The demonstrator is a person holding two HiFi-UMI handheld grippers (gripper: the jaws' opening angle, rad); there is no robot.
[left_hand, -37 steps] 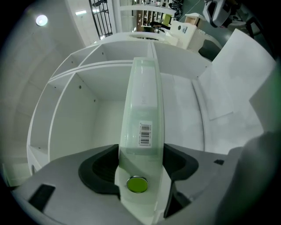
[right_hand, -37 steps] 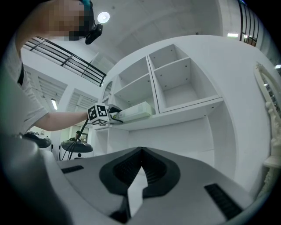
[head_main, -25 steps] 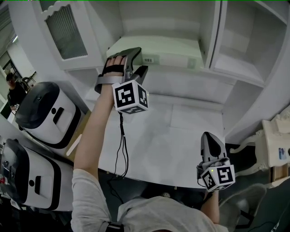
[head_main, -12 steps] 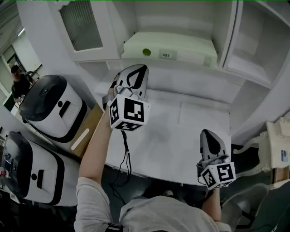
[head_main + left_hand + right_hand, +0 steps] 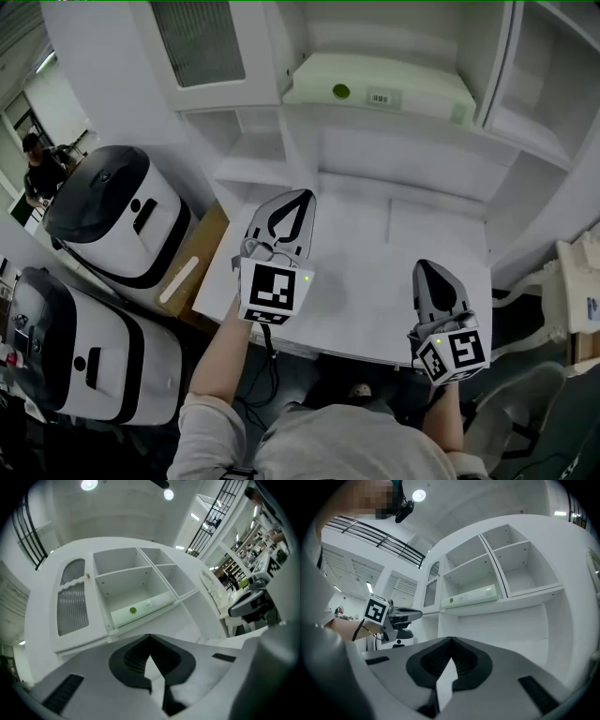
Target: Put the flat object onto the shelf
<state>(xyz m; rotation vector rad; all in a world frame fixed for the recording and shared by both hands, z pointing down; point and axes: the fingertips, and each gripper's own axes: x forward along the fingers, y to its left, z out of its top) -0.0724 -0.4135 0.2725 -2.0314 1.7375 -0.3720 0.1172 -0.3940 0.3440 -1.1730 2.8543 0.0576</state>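
The flat object is a pale green box [image 5: 375,89] with a green dot and a barcode label. It lies on the lower shelf of the white cabinet [image 5: 309,122], and shows again as the box [image 5: 140,609] and the box [image 5: 471,597] in the two gripper views. My left gripper [image 5: 300,199] hovers over the white desk [image 5: 394,281], well below the shelf, shut with nothing in it. The left jaws [image 5: 149,637] meet at their tips. My right gripper [image 5: 427,270] stays near the desk's front edge, shut and empty [image 5: 451,641].
Two white-and-black machines [image 5: 103,216] [image 5: 66,347] stand left of the desk, with a cardboard box [image 5: 192,272] between them and it. A ribbed cabinet door [image 5: 202,42] is upper left. A person [image 5: 37,173] stands far left. An ornate white chair [image 5: 572,300] is at the right.
My left gripper, open at the box on the shelf a second ago, has shut empty and drawn back down over the desk. The box stays on the shelf. The right gripper has hardly moved.
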